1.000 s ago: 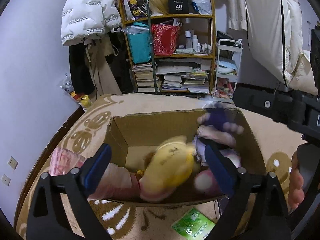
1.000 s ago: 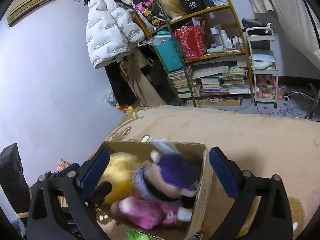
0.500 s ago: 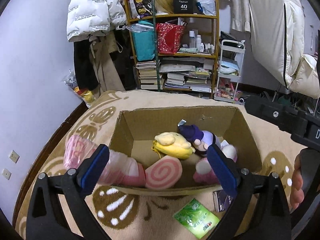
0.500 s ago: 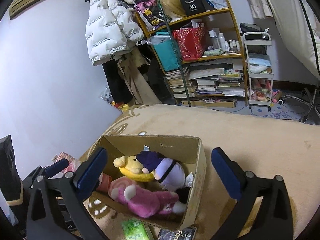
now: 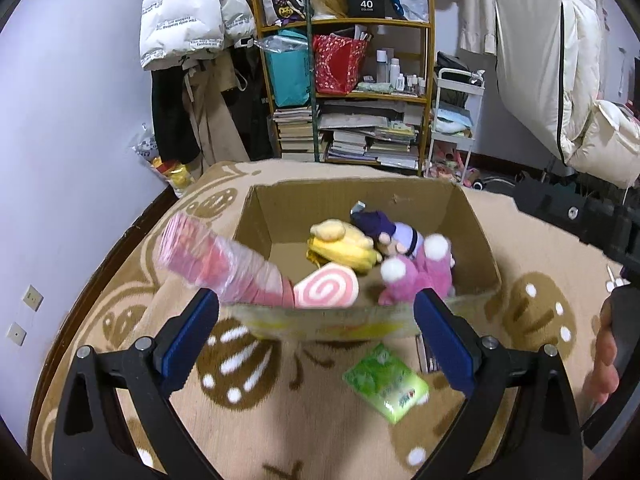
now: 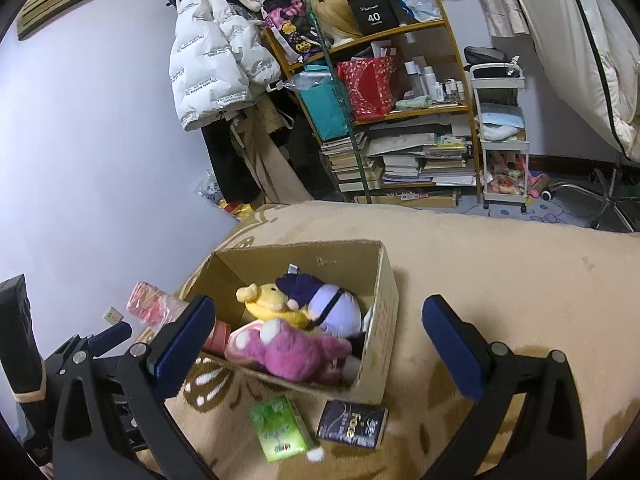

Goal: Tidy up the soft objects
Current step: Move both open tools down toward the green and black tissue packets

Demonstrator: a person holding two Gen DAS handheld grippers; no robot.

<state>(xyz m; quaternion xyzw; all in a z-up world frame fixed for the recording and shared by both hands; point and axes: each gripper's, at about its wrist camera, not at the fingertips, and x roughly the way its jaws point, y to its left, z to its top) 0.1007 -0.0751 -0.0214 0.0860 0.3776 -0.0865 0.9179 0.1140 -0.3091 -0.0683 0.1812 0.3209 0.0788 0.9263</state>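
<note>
Backing off — both grippers (image 5: 316, 336) (image 6: 318, 344) empty; plush toys (image 6: 296, 328) settled in box (image 6: 380, 320).

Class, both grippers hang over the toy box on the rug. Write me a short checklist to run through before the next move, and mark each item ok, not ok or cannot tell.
1. Left gripper open and empty: ok.
2. Right gripper open and empty: ok.
3. Yellow toy, purple toy and pink toy inside the cardboard box: ok.
4. Pink wrapped roll fully inside the box: not ok, it sticks out over the left wall.
5. Green packet and dark packet put away: not ok, both lie on the rug.
6. Whether those packets are soft: cannot tell.
</note>
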